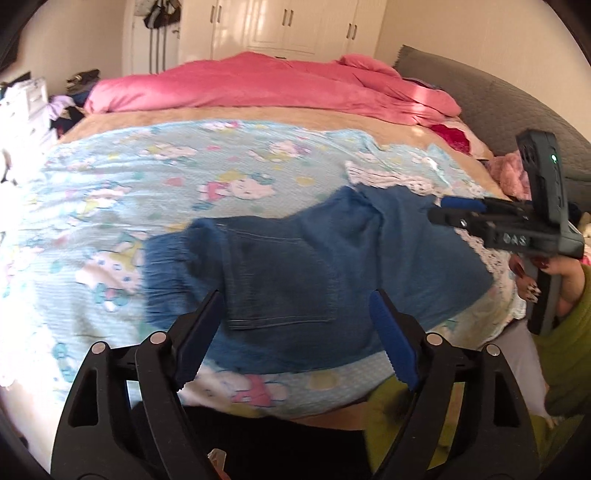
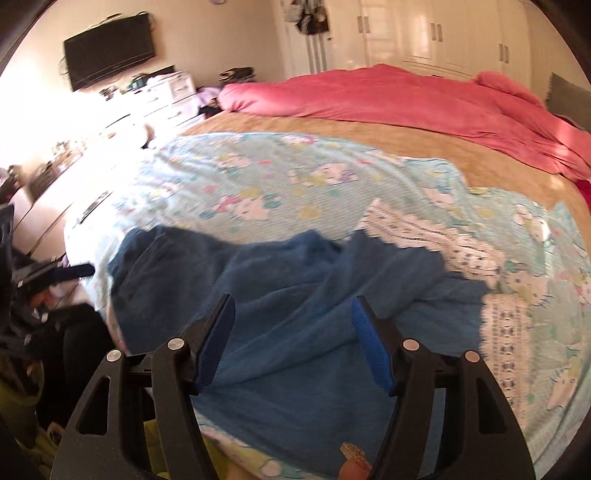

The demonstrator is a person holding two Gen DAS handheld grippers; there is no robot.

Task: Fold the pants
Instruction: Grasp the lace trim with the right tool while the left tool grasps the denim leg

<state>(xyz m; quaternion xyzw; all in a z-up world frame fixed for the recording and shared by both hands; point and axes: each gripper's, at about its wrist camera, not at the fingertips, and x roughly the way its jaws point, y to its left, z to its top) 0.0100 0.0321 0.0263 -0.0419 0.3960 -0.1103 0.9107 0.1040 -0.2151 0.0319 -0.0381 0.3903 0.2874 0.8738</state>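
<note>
Blue jeans (image 1: 295,266) lie in a rumpled, folded heap on the cartoon-print sheet (image 1: 184,177) near the bed's front edge, a back pocket facing up. My left gripper (image 1: 295,299) hovers open just above the pocket with nothing between its blue pads. In the right wrist view my right gripper (image 2: 292,301) is open over the lighter, creased part of the jeans (image 2: 314,295), and no cloth sits in the gap. The right gripper (image 1: 437,210) also shows at the jeans' right end in the left wrist view. The left gripper (image 2: 86,271) appears at the far left edge.
A pink duvet (image 1: 277,85) is bunched along the far side of the bed on a tan blanket (image 1: 258,114). A grey headboard (image 1: 498,99) stands at the right. White wardrobes (image 2: 443,33), a wall television (image 2: 109,51) and a cluttered dresser (image 2: 162,92) line the room. A hand in a green sleeve (image 1: 569,295) holds the right gripper.
</note>
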